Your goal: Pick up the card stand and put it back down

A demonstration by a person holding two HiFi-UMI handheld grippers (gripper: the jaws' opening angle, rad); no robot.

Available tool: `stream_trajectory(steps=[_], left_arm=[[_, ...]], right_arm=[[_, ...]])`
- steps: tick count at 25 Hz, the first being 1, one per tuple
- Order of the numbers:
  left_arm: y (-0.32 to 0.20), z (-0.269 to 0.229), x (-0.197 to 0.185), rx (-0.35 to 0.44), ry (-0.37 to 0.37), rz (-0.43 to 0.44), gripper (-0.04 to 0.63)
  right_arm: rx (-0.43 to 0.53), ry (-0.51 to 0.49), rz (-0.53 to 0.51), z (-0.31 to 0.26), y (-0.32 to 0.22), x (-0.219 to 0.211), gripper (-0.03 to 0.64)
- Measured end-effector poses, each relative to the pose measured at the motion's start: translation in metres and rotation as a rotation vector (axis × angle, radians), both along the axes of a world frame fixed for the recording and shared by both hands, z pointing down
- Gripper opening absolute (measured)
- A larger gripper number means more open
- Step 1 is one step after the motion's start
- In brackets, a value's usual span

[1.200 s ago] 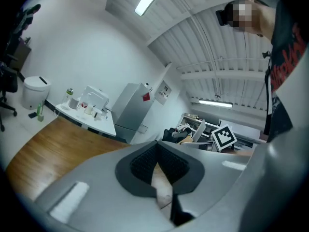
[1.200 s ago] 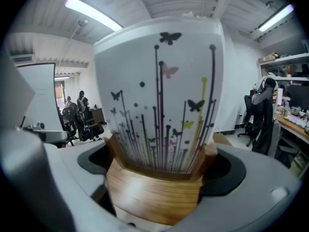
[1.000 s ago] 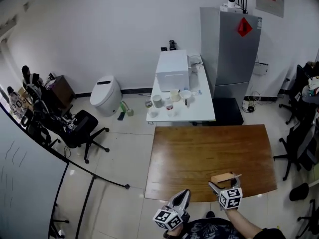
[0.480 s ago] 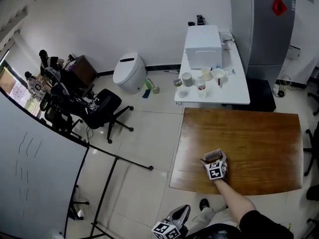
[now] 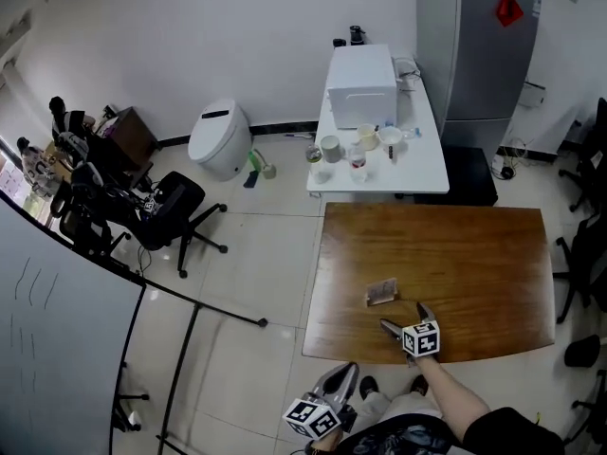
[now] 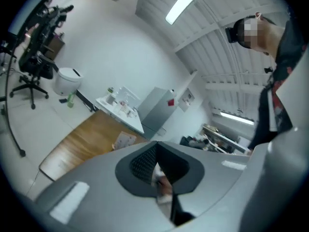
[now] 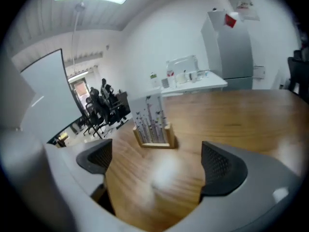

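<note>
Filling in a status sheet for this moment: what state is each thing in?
Card stand: upright on the table, ungripped.
Right gripper: jaws apart, empty.
Left gripper: jaws together.
Fridge: doors shut.

Bright ceiling light, fisheye-warped edges

The brown wooden table (image 5: 455,254) has a smooth, glossy varnish that reflects the light. The card stand (image 7: 151,124) has a pale, matt wooden base and holds a printed paper card. The right gripper (image 7: 157,166) is matt grey plastic with dark, finely textured pads (image 7: 219,168), and the floor (image 5: 247,282) is shiny pale tile.
</note>
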State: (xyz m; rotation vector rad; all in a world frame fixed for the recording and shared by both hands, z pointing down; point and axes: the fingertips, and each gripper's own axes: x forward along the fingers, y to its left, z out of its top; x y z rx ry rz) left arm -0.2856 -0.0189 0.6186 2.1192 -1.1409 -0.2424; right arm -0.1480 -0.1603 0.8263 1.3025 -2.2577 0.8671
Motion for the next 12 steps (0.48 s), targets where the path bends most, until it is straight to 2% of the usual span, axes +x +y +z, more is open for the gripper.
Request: stream_trajectory(steps=[1,2,4,5,8,9,12], left_arm=[[-0.013,-0.009,-0.009,0.025,-0.001,-0.058,0.011],[-0.024,-0.017,-0.012,0.050,-0.001,-0.095,0.011],[-0.040,-0.028,0.002,0.086,-0.026,-0.074,0.011],[-0.045,-0.031,0.014,0.094,-0.050,-0.036,0.011],[-0.044,-0.034,0.047,0.102,-0.106,0.044,0.011],[-0.042,-0.036,0.060,0.101,-0.107,0.070,0.011],[-0.047,-0.042,0.115,0.107,-0.078,0.205,0.011]], right_arm=[[0.026,-0.036,0.065,-0.022,0.021,0.028,0.542],[0.060,-0.073,0.134,-0.048,0.042,0.061,0.443],[0.130,-0.112,0.244,-0.106,0.082,0.129,0.125],[0.157,-0.103,0.281,-0.130,0.100,0.159,0.059],[0.210,-0.043,0.366,-0.180,0.138,0.229,0.026],[0.233,-0.027,0.402,-0.193,0.146,0.248,0.001],[0.320,-0.011,0.554,-0.223,0.160,0.295,0.000]])
